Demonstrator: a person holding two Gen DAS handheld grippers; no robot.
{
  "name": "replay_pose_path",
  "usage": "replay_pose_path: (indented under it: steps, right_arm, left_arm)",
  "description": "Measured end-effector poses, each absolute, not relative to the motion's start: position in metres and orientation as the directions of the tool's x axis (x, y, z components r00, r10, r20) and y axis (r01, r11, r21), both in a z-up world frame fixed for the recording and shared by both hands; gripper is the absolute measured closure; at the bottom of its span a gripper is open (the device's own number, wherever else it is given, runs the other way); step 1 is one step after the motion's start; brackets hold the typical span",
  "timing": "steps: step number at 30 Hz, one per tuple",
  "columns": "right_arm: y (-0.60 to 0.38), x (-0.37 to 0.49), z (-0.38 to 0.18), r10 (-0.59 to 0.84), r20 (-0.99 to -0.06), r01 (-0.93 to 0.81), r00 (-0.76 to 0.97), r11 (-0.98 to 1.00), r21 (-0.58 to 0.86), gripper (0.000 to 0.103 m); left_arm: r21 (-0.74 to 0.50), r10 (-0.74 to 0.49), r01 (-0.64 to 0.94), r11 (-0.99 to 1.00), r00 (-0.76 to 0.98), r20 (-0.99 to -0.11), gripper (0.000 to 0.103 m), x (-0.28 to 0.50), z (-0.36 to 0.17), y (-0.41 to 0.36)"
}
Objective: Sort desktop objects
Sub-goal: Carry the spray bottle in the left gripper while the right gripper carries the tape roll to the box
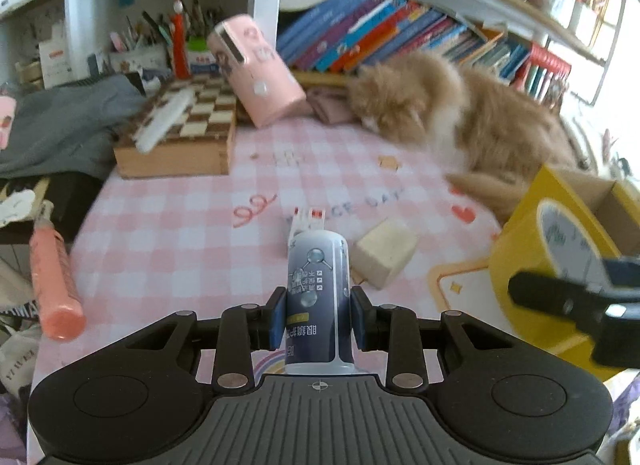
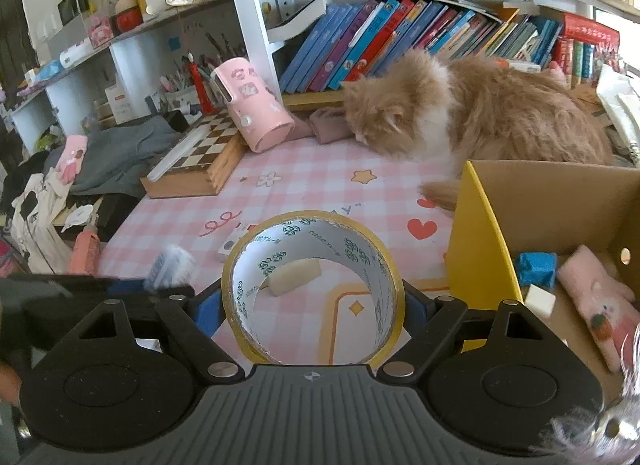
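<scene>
Sorting looks partly done: the yellow box point(image 2: 480, 233) already holds a blue block point(image 2: 536, 267), a white eraser point(image 2: 540, 299) and a pink plush point(image 2: 596, 305). Left of the box, a cream block point(image 1: 384, 253) and a small white carton point(image 1: 306, 221) remain on the counter point(image 1: 180, 225). The right gripper point(image 2: 312, 305) grips a tape roll point(image 2: 312, 285) just beside the box; the left gripper point(image 1: 318, 319) has its fingers point(image 1: 278, 317) clamped on a dark bottle point(image 1: 318, 297), apparently lifted clear. Both tilt downward.

My bottle point(image 1: 318, 301) carries Chinese print, upside down to me; I read only 眼镜护 near its lower end. The desk's pink checked cloth point(image 1: 180, 233) shows "CE DAY" at mid-desk. The tape roll point(image 2: 316, 289) bears repeated green logos, unreadable.
</scene>
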State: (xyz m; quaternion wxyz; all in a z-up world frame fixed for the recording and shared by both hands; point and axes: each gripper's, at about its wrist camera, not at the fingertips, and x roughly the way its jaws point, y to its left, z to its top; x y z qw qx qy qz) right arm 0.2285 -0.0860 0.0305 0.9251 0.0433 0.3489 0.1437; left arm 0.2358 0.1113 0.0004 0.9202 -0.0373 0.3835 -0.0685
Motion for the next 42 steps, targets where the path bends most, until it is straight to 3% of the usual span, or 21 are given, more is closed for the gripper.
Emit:
replay_pose_path:
  steps: [16,27,42]
  right_arm:
    - [-0.083,0.134,0.037,0.254,-0.619,-0.181,0.743,0.967,0.179,0.02]
    - [-0.086,0.052,0.032,0.173,-0.633,-0.087,0.755,0.982,0.165,0.02]
    - [-0.107,0.003,0.027,0.048,-0.667,0.068,0.744,0.987,0.147,0.02]
  left_arm:
    - [-0.183,-0.26,0.187,0.965,0.765,-0.59,0.072,0.132,0.038,0.123]
    - [-0.25,-0.377,0.282,0.926,0.706,-0.599,0.072,0.082,0.033,0.116]
    - [-0.28,-0.523,0.452,0.847,0.613,-0.593,0.072,0.064,0.034,0.082]
